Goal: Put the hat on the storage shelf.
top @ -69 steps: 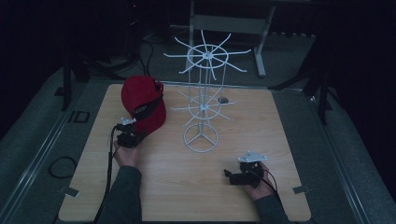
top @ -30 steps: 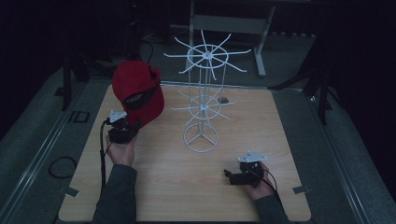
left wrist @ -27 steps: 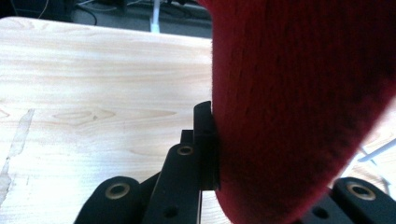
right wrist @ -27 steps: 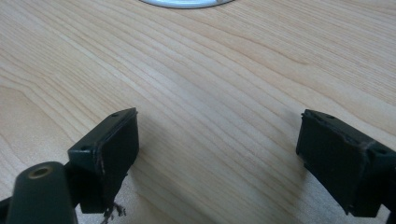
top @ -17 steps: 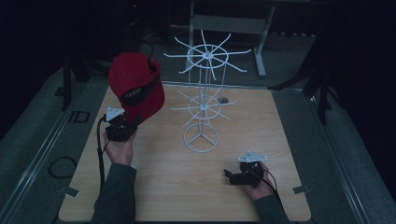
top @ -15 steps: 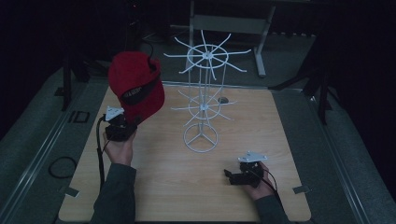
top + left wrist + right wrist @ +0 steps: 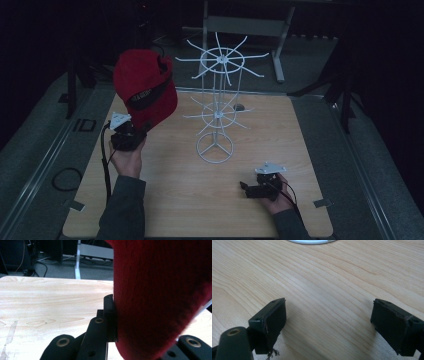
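1. The wooden table (image 7: 165, 200) spans the lower centre of the high view.
2. A white wire rack (image 7: 218, 107) stands upright at the centre of the frame.
3. A red cap (image 7: 145, 87) is raised at upper left, beside the rack and apart from it.
4. The left gripper (image 7: 131, 131) has its jaws clamped on the cap's edge.
5. The right gripper (image 7: 252, 189) rests at lower right, jaws wide apart and empty.

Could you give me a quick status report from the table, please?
Left tool shut on red fabric cap, held above wooden table. Right tool open, low over table. White wire rack beside cap, apart.
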A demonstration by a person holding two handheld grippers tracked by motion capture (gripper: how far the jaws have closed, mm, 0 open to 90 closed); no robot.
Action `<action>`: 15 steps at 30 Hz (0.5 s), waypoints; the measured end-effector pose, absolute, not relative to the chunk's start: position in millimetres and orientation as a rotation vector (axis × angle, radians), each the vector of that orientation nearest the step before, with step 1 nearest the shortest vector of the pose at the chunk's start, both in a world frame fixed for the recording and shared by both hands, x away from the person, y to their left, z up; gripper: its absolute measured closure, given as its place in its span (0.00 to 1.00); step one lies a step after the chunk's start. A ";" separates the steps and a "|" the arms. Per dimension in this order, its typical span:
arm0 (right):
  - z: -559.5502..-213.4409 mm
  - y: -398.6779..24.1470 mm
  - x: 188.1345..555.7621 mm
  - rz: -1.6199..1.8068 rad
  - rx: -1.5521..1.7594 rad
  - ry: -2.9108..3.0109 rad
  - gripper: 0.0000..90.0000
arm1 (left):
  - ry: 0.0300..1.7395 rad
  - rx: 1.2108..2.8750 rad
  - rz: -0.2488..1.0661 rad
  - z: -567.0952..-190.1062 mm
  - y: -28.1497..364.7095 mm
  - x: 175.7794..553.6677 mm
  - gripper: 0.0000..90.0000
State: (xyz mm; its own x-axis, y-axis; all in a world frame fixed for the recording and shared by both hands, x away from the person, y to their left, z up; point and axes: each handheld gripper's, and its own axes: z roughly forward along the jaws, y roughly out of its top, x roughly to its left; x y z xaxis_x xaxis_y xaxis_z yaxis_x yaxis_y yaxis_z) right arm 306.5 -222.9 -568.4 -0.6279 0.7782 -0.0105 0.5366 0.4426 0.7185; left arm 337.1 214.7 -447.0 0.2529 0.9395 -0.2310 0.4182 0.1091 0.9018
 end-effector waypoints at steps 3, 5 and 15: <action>-568.4 -222.9 306.5 0.992 1.122 2.359 0.14 | 1.324 1.487 0.636 -443.0 213.9 335.1 0.96; -568.3 -222.9 306.5 0.991 1.122 2.360 0.14 | 1.319 1.484 0.636 -440.6 213.4 333.6 0.95; -568.4 -222.9 306.7 0.993 1.120 2.358 0.14 | 1.297 1.465 0.634 -432.3 213.6 326.6 0.95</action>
State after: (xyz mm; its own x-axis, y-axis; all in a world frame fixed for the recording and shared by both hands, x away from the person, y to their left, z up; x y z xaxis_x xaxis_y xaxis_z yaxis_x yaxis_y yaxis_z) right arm 306.7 -222.9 -568.4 -0.6276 0.7785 -0.0119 0.5355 0.4428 0.7191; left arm 326.6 213.6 -432.3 0.2769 0.9316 -0.2353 0.3864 0.1162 0.9150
